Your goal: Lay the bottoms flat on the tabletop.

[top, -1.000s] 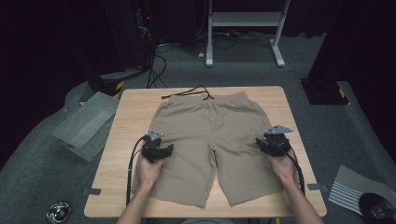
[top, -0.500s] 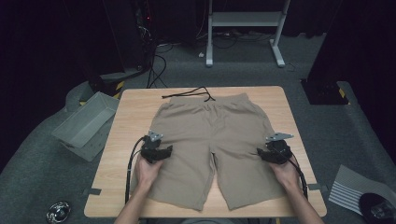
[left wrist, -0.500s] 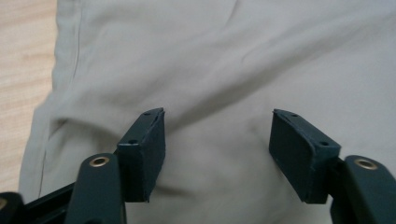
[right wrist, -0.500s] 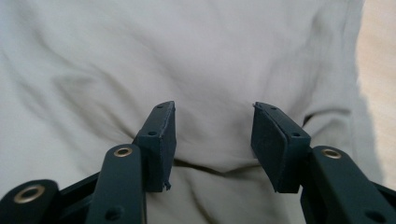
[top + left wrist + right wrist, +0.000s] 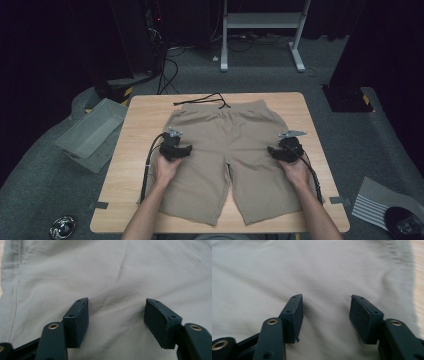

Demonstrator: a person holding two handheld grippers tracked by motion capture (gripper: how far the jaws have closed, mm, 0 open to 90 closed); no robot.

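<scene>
Shorts [image 5: 225, 160] lie flat on the counter [image 5: 145, 115]; your left gripper [image 5: 176, 150] and right gripper [image 5: 284, 151], both released, could bunch fabric if they close crooked.

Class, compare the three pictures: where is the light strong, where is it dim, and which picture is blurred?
High view: the table and shorts are brightly lit, the surrounding floor dim. Left gripper view: the cloth looks pale, the left gripper fairly sharp. Right gripper view: the fabric is smeared by blur and washed out, with the right gripper clearer.
</scene>
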